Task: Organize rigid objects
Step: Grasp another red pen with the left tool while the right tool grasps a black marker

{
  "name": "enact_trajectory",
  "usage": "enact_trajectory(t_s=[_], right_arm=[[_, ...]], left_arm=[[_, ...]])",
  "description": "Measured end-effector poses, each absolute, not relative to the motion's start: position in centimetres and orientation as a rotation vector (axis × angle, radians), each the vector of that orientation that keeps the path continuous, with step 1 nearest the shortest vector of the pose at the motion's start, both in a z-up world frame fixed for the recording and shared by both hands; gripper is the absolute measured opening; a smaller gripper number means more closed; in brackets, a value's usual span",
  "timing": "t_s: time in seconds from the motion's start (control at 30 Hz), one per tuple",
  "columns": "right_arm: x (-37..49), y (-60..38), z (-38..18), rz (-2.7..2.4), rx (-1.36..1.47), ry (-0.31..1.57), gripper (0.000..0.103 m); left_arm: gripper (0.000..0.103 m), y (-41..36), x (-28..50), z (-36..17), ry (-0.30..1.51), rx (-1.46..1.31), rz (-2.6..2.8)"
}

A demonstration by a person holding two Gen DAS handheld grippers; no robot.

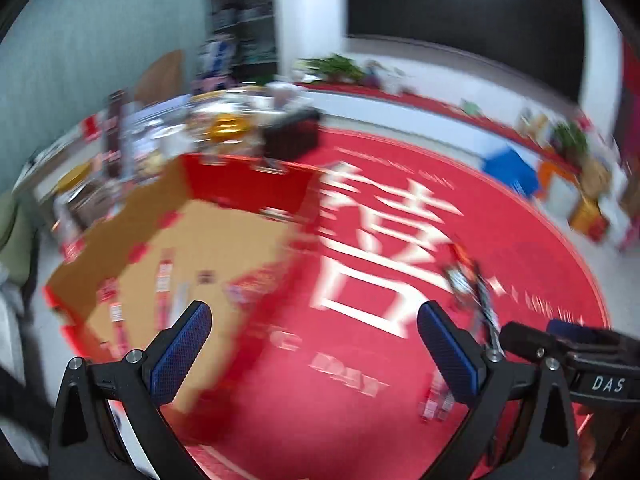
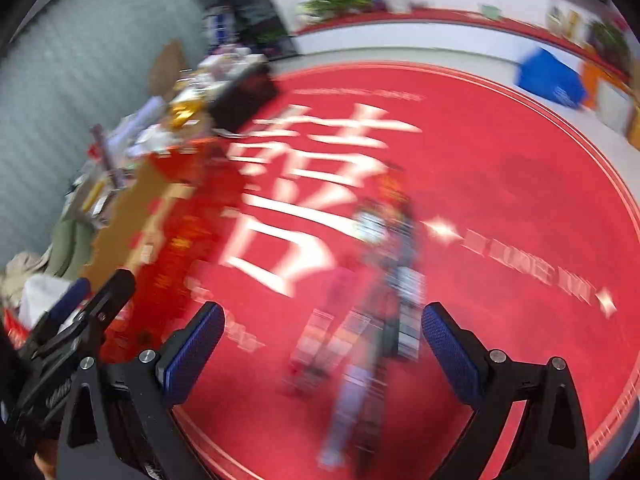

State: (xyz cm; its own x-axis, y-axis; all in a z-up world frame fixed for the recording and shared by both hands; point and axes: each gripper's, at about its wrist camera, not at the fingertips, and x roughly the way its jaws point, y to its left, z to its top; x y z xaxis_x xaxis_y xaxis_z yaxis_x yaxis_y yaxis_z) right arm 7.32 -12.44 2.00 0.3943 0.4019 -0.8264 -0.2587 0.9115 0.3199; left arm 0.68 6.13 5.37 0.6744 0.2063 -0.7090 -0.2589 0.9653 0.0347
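Note:
Both views are motion-blurred. A pile of flat printed packets (image 2: 372,280) lies on a round red carpet (image 2: 500,168) with large white characters. It also shows in the left wrist view (image 1: 468,280). My right gripper (image 2: 324,344) is open and empty, just above and short of the pile. My left gripper (image 1: 314,340) is open and empty over the carpet, left of the pile. A flattened brown cardboard box (image 1: 180,248) with red print lies at the carpet's left edge. The right gripper's body (image 1: 568,348) shows at the left view's right edge.
A cluttered heap of boxes, a gold tin (image 1: 228,128) and a black case (image 1: 288,136) stands behind the cardboard by the grey wall. A blue box (image 1: 512,168) and orange boxes sit at the far right by a red-topped ledge with plants.

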Motion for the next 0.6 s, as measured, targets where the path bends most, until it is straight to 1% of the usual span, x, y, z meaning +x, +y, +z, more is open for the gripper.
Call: enact_trajectory(t_s=[0.1,0.27,0.5,0.6], right_arm=[[6.7,-16.1,1.0,0.368,0.192,1.110,0.100],[5.4,-20.2,-0.1,0.321,0.259,1.129,0.100],[5.3,-21.1,-0.2,0.337,0.273,1.128,0.100],[5.1,-21.1,0.0,0.346,0.264,1.119,0.100]], left_arm=[[0.103,2.6,2.2,2.9,0.862,-0.005,0.209],[0.103,0.6,4.8,-0.4,0.946,0.071,0.188],[0.103,-1.3,7.5,-3.5,1.015,0.156,0.157],[0.103,-0.2,7.7,-4.2,1.029,0.108,0.167]])
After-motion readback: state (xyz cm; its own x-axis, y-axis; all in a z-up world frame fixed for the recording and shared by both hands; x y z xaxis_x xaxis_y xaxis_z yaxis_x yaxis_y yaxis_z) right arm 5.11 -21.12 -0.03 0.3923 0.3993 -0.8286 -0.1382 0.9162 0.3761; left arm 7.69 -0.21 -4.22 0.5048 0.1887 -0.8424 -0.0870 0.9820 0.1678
